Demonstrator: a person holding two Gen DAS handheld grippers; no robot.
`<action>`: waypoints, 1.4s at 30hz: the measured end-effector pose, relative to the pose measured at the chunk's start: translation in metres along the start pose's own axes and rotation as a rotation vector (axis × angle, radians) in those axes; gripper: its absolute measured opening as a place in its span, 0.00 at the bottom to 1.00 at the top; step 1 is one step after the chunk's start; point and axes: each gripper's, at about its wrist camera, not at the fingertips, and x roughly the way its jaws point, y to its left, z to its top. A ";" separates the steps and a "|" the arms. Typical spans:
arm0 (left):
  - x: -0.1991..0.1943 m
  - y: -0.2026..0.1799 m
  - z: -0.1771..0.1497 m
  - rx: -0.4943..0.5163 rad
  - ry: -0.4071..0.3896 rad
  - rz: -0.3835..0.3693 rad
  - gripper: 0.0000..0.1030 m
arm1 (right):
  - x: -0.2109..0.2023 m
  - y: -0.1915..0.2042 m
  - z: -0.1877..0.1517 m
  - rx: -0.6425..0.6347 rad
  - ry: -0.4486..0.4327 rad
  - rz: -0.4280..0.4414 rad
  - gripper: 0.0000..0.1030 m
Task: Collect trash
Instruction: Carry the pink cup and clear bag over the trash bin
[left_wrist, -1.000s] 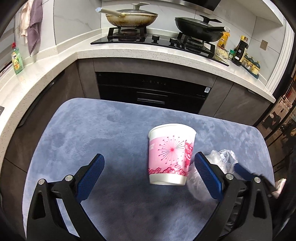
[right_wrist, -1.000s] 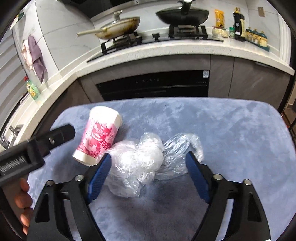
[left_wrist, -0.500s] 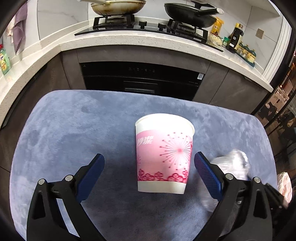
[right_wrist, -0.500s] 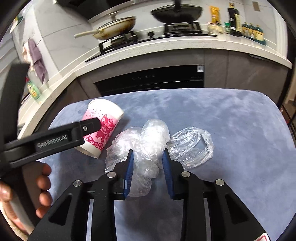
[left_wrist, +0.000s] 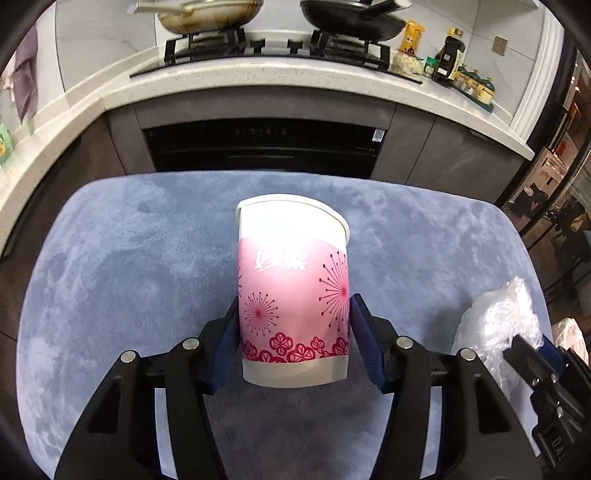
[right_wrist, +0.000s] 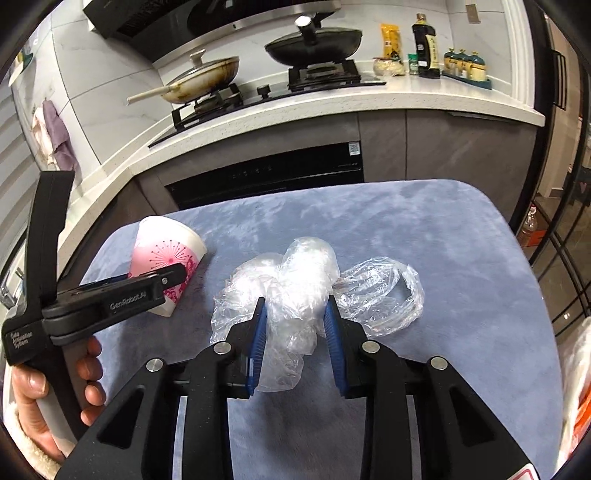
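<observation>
A pink and white paper cup (left_wrist: 293, 291) lies on its side on the blue plush table cover (left_wrist: 122, 266), mouth pointing away. My left gripper (left_wrist: 293, 314) is shut on the cup, blue pads against both sides near its base. In the right wrist view the cup (right_wrist: 162, 258) shows at the left with the left gripper's finger across it. A crumpled clear plastic bag (right_wrist: 303, 280) lies mid-table. My right gripper (right_wrist: 295, 314) is shut on the bag's bunched middle. The bag also shows at the right edge of the left wrist view (left_wrist: 498, 317).
Beyond the table stands a kitchen counter (right_wrist: 332, 107) with a hob, a pale frying pan (right_wrist: 203, 77) and a black lidded wok (right_wrist: 314, 44). Bottles and jars (right_wrist: 428, 44) stand at its right end. A black oven front (left_wrist: 258, 147) faces the table.
My left gripper moved forward and closed on the cup. My right gripper closed on the plastic bag and holds it, now slightly wider than half a second ago.
</observation>
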 end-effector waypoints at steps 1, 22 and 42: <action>-0.007 -0.004 -0.001 0.009 -0.011 0.003 0.52 | -0.006 -0.002 0.000 0.000 -0.009 -0.004 0.28; -0.152 -0.125 -0.028 0.175 -0.153 -0.096 0.53 | -0.173 -0.065 0.011 0.063 -0.244 -0.085 0.28; -0.219 -0.294 -0.090 0.411 -0.195 -0.224 0.53 | -0.308 -0.193 -0.038 0.181 -0.353 -0.272 0.28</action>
